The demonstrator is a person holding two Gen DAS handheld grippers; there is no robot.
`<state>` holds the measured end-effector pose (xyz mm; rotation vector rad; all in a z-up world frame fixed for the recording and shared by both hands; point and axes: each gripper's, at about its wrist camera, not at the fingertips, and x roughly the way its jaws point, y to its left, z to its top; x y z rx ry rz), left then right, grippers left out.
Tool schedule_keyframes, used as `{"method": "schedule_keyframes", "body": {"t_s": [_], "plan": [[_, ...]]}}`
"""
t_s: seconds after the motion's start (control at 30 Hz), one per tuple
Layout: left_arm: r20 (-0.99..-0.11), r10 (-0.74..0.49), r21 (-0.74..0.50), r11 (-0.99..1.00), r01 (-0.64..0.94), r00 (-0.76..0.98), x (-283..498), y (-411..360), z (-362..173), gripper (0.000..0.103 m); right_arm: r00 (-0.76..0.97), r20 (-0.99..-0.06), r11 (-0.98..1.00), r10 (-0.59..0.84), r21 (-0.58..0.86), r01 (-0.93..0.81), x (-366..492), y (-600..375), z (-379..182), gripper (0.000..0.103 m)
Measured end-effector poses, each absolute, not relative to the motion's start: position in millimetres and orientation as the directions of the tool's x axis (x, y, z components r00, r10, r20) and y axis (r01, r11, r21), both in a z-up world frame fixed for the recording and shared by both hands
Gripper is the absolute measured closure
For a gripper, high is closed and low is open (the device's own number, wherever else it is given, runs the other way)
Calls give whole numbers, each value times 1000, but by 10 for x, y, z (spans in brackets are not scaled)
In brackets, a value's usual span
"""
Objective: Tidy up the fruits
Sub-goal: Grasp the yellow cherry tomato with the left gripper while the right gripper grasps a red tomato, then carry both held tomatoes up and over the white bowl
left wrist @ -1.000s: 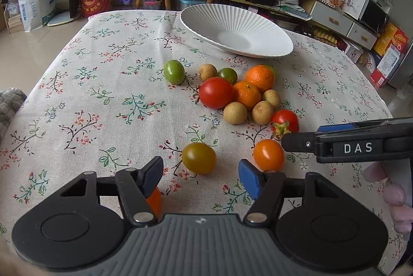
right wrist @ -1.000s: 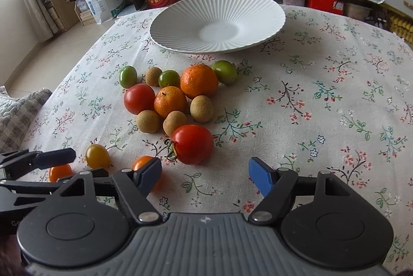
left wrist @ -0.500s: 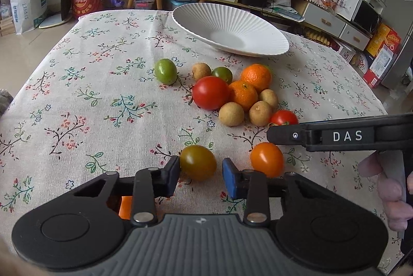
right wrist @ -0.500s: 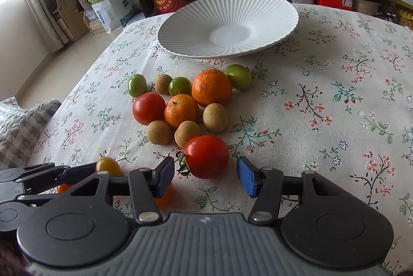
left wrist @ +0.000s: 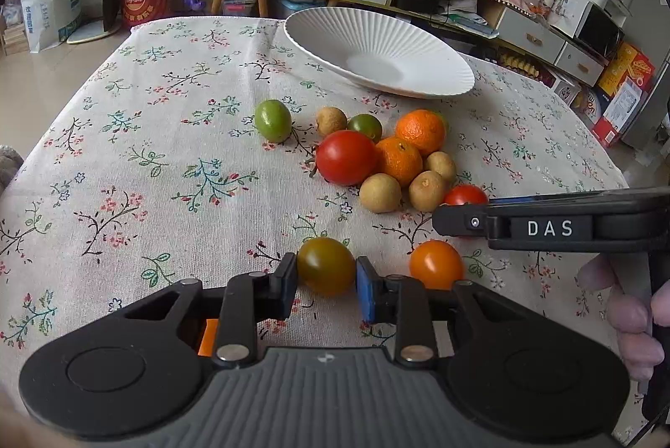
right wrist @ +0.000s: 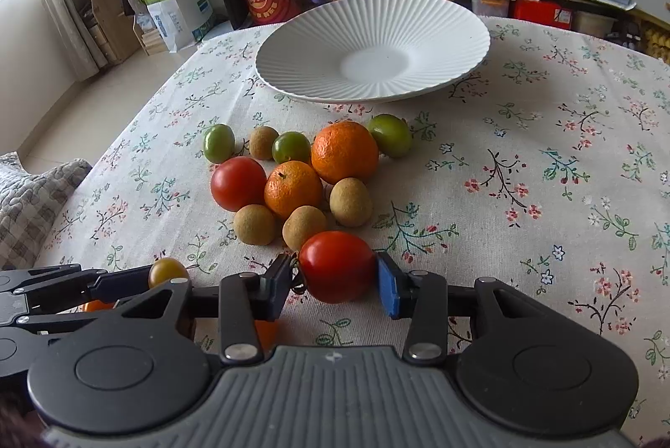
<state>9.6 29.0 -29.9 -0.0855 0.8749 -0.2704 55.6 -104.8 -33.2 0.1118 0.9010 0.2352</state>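
1. We see the left gripper point(left wrist: 326, 282) low over the floral tablecloth point(left wrist: 125, 163). Its jaws have just been closing, and its pads now press on both sides of an olive-green tomato point(left wrist: 325, 264) that sits on the cloth.
2. The right gripper point(right wrist: 335, 282) has likewise been closing its jaws. Its pads now touch a red tomato point(right wrist: 336, 265) on either side, pinching it where it rests on the cloth at the near edge of the fruit cluster.
3. In the left wrist view, an orange cherry tomato point(left wrist: 436, 263) lies just to the right of the olive-green one. The right gripper's side, lettered "DAS", crosses above it, and fingers of the person's hand point(left wrist: 628, 316) show at the right edge.
4. Beyond the held red tomato, we see the cluster: three brown longans, two oranges point(right wrist: 344, 151) touching one another, and a second red tomato point(right wrist: 238, 183) to their left.
5. Behind those lie three green fruits and one more longan point(right wrist: 263, 142).
6. A white ribbed plate point(right wrist: 439, 29) sits farther back on the table, apart from the fruits and holding nothing.
7. In the right wrist view, the left gripper enters from the left with the olive-green tomato at its tip.
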Motion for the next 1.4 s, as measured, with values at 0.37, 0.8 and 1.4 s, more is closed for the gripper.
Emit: {"method": "schedule_keyframes", "body": {"t_s": [0.37, 0.8, 1.4], "plan": [[-716, -285, -212, 959, 191, 638, 161, 274, -116, 83, 627, -740, 969, 244, 206, -135, 595, -1103, -117, 64], [-652, -323, -253, 946, 204, 686, 439, 101, 267, 83, 673, -697, 961, 248, 265, -79, 808, -1279, 228, 64], [-622, -363, -173, 928, 330, 694, 1305, -221, 136, 83, 651, -702, 931, 288, 366, -17, 1637, -1424, 133, 64]]}}
